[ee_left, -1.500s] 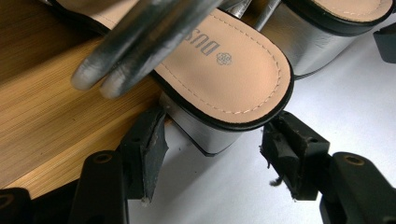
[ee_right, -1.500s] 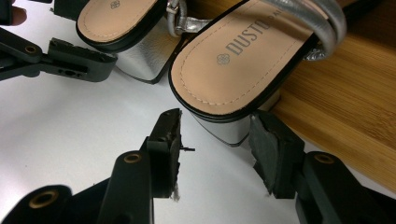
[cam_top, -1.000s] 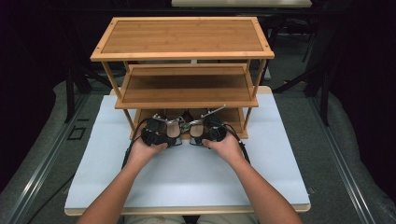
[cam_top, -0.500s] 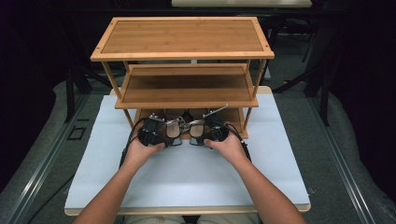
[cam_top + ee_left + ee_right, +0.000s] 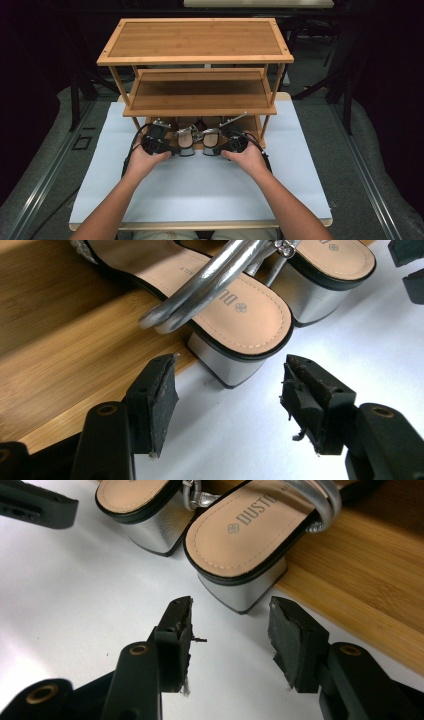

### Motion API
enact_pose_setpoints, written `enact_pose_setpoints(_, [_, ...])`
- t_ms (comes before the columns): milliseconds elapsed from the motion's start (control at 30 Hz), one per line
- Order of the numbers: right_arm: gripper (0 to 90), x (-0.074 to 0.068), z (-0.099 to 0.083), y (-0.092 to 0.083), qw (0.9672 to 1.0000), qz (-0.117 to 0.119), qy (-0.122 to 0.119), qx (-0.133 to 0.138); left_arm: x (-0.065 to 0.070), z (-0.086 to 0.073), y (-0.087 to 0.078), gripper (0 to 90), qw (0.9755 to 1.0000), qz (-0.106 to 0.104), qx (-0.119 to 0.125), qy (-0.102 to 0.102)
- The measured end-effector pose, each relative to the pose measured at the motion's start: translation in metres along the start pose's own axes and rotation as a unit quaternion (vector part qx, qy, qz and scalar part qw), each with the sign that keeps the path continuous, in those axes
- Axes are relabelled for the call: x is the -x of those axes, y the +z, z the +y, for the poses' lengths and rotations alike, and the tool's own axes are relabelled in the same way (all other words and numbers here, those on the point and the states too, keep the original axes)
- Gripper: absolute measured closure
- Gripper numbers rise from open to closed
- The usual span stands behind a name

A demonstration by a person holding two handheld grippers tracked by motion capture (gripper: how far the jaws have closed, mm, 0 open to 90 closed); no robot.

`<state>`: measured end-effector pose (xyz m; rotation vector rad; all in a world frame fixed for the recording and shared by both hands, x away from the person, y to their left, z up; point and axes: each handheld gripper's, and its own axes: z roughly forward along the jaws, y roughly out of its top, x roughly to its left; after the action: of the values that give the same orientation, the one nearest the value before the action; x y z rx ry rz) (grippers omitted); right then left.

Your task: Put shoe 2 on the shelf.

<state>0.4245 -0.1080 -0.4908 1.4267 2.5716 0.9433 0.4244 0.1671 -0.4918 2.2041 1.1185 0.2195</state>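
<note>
Two sandals (image 5: 197, 140) sit on the rack's (image 5: 200, 95) bottom shelf, heels overhanging the desk (image 5: 200, 185). Left hand-held gripper (image 5: 227, 390) has just been opening; right hand-held gripper (image 5: 230, 625) also open, both empty. Nudging a heel could drag a sandal off the shelf.

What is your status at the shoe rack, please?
Left gripper jaws just opened, nothing between them; right gripper open too. Both sandals on rack's bottom shelf, heels overhanging table. Nothing in the way.
</note>
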Motion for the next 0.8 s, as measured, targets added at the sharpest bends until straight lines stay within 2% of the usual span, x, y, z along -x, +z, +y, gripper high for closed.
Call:
enact_pose_setpoints(233, [51.0, -0.001, -0.002, -0.015, 1.0000, -0.005, -0.007, 0.004, -0.002, 0.002, -0.020, 38.3, 1.0000, 0.004, 0.004, 0.007])
enact_pose_setpoints(433, [50.2, -0.001, -0.005, -0.024, 0.9998, -0.009, -0.014, 0.004, -0.001, 0.001, -0.034, 38.3, 0.9995, 0.015, -0.005, 0.026])
enact_pose_setpoints(667, [49.6, 0.001, -0.013, -0.034, 0.9996, -0.022, -0.018, 0.005, -0.002, -0.006, -0.052, 38.3, 0.9996, 0.016, -0.001, 0.024])
enact_pose_setpoints(700, [49.5, 0.003, -0.015, -0.036, 0.9997, -0.012, -0.019, 0.005, -0.003, -0.008, -0.055, 38.3, 0.9996, 0.016, 0.001, 0.024])
enact_pose_setpoints(733, [49.5, 0.002, -0.017, -0.038, 0.9990, -0.040, -0.021, 0.006, -0.004, -0.011, -0.058, 38.2, 0.9995, 0.018, 0.002, 0.025])
enact_pose_setpoints(800, [49.4, 0.006, -0.020, -0.043, 0.9996, -0.023, -0.017, 0.005, -0.006, -0.016, -0.063, 38.2, 0.9995, 0.019, 0.001, 0.026])
